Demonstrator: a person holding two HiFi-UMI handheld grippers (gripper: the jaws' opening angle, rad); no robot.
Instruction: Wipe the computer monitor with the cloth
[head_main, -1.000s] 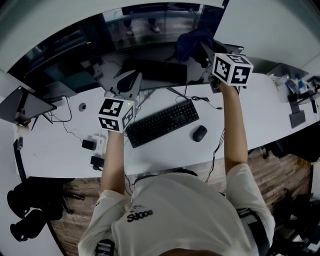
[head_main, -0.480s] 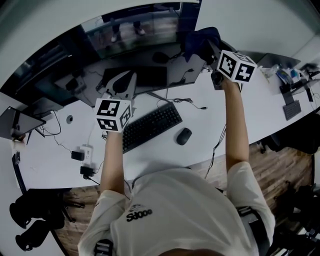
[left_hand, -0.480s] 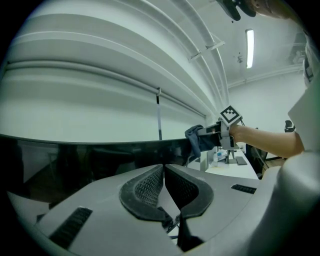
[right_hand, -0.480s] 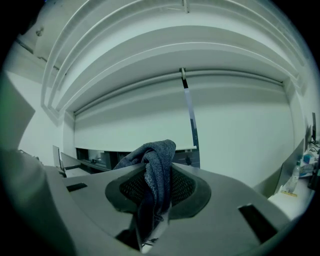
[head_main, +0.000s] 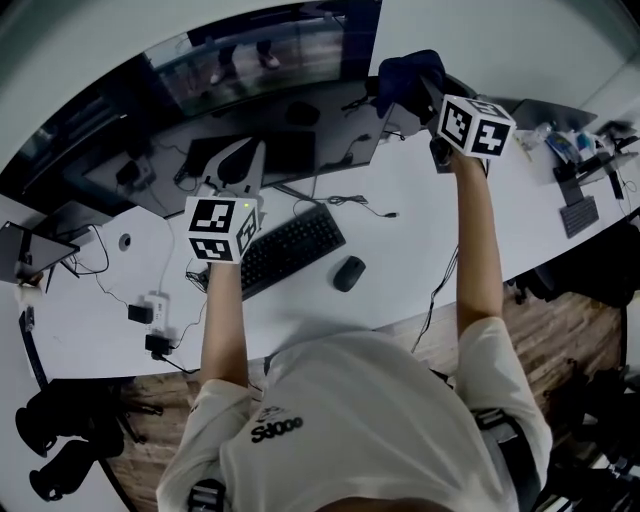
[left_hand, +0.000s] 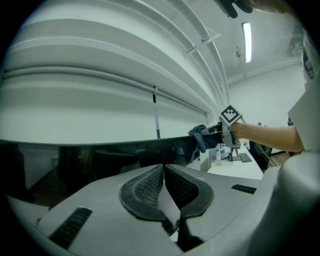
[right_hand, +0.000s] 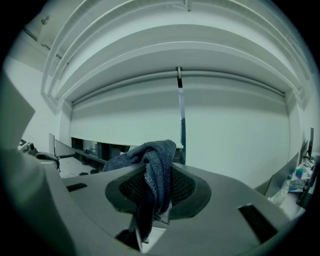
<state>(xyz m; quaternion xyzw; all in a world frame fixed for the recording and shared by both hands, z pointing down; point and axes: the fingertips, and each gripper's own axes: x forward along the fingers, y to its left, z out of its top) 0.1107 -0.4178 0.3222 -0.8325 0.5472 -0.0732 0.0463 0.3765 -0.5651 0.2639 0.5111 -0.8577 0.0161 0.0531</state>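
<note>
Upper right in the head view, the right gripper (right_hand: 157, 186) has its fingers clamped on a dark blue cloth (right_hand: 152, 162), seemingly touching the right end of the monitor (head_main: 262, 62). The left gripper (left_hand: 164, 184) has its fingers together, empty. Only a narrow fold is pinched, so wiping could drag the cloth free.

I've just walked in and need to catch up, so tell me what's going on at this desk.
A person stands at a white desk with tongs in each hand. The right tongs are shut on a dark blue cloth, held up at the right end of the wide curved monitor, seemingly against its edge. The left tongs are shut and empty, raised in front of the screen above the keyboard. A mouse lies beside the keyboard.
</note>
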